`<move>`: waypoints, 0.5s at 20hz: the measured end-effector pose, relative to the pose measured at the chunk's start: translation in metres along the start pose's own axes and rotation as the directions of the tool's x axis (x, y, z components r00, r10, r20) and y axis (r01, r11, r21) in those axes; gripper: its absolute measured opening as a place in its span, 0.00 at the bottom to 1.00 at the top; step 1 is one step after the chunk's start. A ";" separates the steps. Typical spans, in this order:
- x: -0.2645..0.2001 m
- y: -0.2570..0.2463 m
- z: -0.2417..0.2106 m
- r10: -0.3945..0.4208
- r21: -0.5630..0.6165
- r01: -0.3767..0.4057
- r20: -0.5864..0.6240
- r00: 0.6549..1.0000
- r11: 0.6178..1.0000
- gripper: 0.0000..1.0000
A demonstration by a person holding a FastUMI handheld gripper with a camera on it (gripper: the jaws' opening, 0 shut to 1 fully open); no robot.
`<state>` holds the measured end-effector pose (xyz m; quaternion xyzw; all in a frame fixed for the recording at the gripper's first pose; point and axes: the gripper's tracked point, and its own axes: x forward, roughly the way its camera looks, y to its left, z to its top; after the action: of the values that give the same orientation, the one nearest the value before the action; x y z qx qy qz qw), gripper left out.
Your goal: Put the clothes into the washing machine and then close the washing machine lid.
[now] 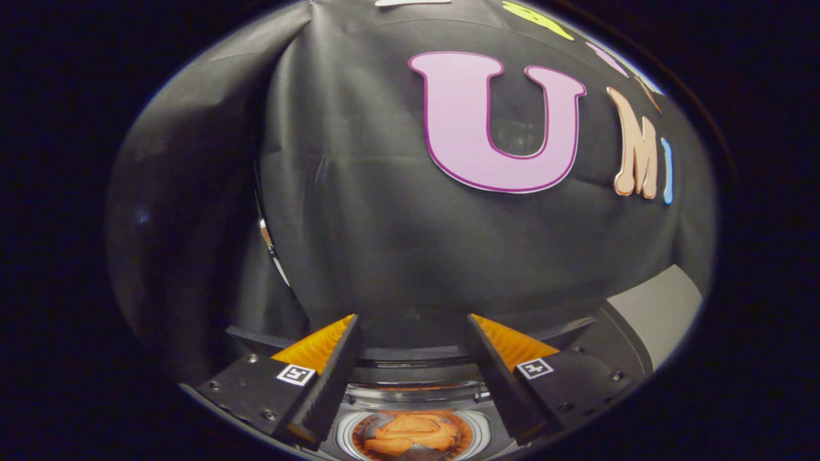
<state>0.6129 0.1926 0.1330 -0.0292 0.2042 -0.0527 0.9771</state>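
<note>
The gripper (410,358) hung with fingers wide apart, holding nothing. At six o'clock between them, the orange clothes (410,435) lay inside the washing machine drum (419,392). Closing the lid likely remained; a steady, centred push would suit.

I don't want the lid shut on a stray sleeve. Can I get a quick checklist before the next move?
1. Orange clothes inside the washing machine drum, seen below between the fingers: ok.
2. Gripper open and holding nothing: ok.
3. Cloth hanging over the drum rim: none seen in the visible part; the rest cannot tell.
4. Lid closed: not ok, the drum opening is uncovered.
5. Where the lid stands for grasping: cannot tell.
</note>
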 end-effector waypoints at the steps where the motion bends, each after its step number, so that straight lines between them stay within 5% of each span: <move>1: 0.002 0.000 0.000 0.004 -0.002 -0.004 -0.004 1.000 1.000 0.99; 10: 0.006 -0.001 0.000 0.030 -0.001 -0.030 -0.046 0.998 1.000 0.98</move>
<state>0.6187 0.1908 0.1310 -0.0258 0.2272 -0.0383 0.9727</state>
